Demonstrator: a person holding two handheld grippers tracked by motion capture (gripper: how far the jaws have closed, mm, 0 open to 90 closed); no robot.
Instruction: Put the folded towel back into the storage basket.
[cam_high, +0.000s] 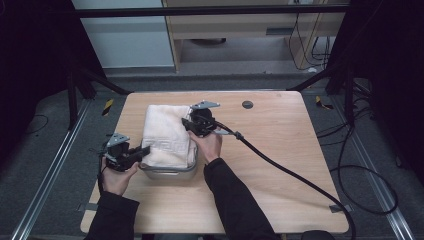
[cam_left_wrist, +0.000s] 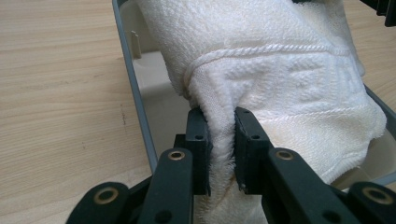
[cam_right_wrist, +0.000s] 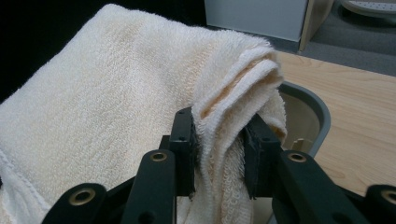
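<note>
With both ends pinched, the folded white towel sits over the grey metal tub on the tabletop. Left tool is clamped on its near edge, right tool on the far fold. Looks midway: gripped, but whether going in or coming out, I can't tell.

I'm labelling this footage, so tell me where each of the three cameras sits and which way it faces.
High view: above the person's side, looking forward and down on the table; forearms and both hands show.
Left gripper view: rides the left gripper, facing the towel.
Right gripper view: rides the right gripper, facing the towel's fold.
Shared: towel and grey tray.
</note>
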